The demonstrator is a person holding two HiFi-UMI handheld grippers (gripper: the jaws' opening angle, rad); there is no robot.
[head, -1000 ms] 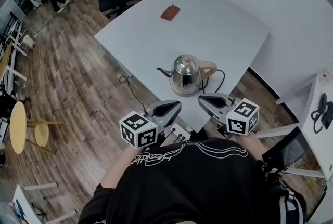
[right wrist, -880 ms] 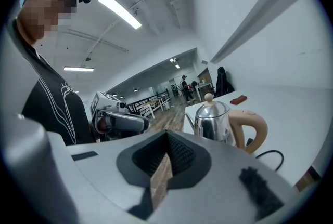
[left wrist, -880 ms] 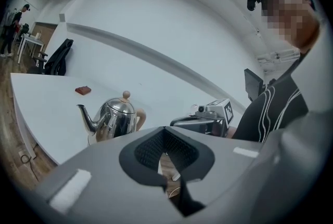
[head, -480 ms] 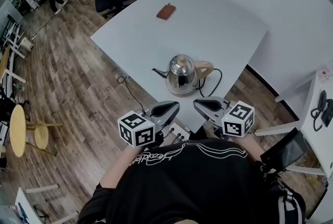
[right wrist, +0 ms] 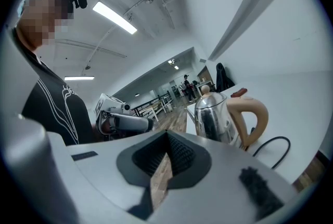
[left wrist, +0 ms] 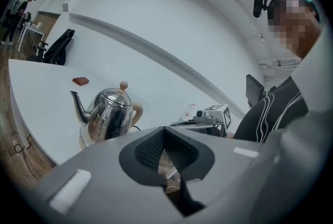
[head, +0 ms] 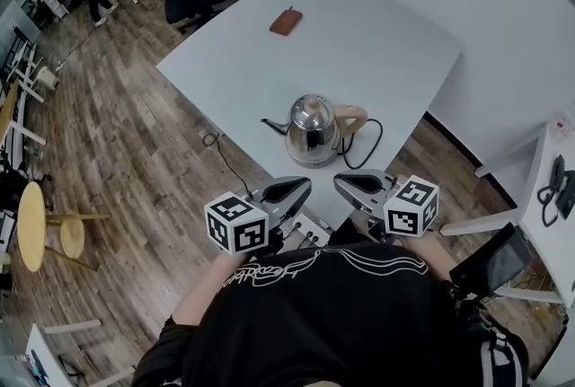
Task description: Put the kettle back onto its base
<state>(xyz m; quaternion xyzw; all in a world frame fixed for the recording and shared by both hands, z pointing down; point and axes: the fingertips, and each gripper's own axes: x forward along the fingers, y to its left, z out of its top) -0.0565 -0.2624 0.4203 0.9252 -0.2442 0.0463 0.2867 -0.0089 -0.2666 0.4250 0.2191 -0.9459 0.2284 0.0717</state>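
Kettle (head: 313, 127) seems already seated on its base (left wrist: 83, 142) by the desk's (head: 377, 26) near edge. Left gripper (head: 296, 188) and right gripper (head: 350, 183) hover just off it, jaws pressed together, empty. Check the seating before regripping.

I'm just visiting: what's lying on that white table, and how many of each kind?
Kettle: 1
Kettle base, with its black cord: 1
Small reddish-brown flat item: 1
Total: 3
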